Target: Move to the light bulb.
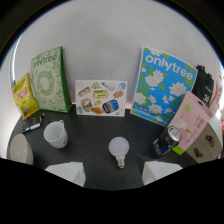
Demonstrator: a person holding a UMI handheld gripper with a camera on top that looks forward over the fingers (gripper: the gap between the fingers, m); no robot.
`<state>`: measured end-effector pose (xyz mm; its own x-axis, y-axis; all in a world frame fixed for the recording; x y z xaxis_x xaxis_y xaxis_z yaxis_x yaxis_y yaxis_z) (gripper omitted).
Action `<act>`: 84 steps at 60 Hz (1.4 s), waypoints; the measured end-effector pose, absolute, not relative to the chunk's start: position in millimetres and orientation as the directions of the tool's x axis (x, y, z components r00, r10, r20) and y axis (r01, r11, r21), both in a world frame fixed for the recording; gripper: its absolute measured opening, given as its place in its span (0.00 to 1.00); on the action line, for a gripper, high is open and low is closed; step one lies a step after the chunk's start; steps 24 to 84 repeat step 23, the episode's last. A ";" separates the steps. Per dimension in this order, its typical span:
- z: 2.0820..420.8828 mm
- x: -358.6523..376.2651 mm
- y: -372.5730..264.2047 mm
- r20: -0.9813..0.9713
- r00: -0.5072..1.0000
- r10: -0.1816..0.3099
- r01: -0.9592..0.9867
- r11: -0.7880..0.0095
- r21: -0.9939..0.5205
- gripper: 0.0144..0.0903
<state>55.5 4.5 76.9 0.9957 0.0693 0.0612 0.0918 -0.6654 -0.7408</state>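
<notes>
**Light bulb lies just ahead of the spread gripper**

Gripper view: the gripper (pixel 111 172) hangs low over the dark surface (pixel 90 150), its two white fingers (pixel 67 172) spread well apart with nothing between them. The light bulb (pixel 119 149) lies on the surface just ahead of the gap, its round white globe away from the fingers and its metal base pointing back toward them. To its left stands a white mug (pixel 55 134), with a white bowl (pixel 20 148) farther left. To the bulb's right lies a dark can (pixel 166 141) beside a pink package (pixel 192 127). Against the back wall stand a green box (pixel 49 80), a yellow snack bag (pixel 25 95), a picture card (pixel 101 98) and a blue flowered box (pixel 164 85).
</notes>
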 end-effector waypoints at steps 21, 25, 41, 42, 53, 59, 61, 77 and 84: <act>68.7 59.0 4.2 0.050 0.997 0.066 0.082 -0.679 -0.730 0.95; 69.5 59.5 4.4 0.047 0.997 0.062 0.077 -0.678 -0.731 0.95; 69.5 59.5 4.4 0.047 0.997 0.062 0.077 -0.678 -0.731 0.95; 69.5 59.5 4.4 0.047 0.997 0.062 0.077 -0.678 -0.731 0.95; 69.5 59.5 4.4 0.047 0.997 0.062 0.077 -0.678 -0.731 0.95; 69.5 59.5 4.4 0.047 0.997 0.062 0.077 -0.678 -0.731 0.95; 69.5 59.5 4.4 0.047 0.997 0.062 0.077 -0.678 -0.731 0.95; 69.5 59.5 4.4 0.047 0.997 0.062 0.077 -0.678 -0.731 0.95; 69.5 59.5 4.4 0.047 0.997 0.062 0.077 -0.678 -0.731 0.95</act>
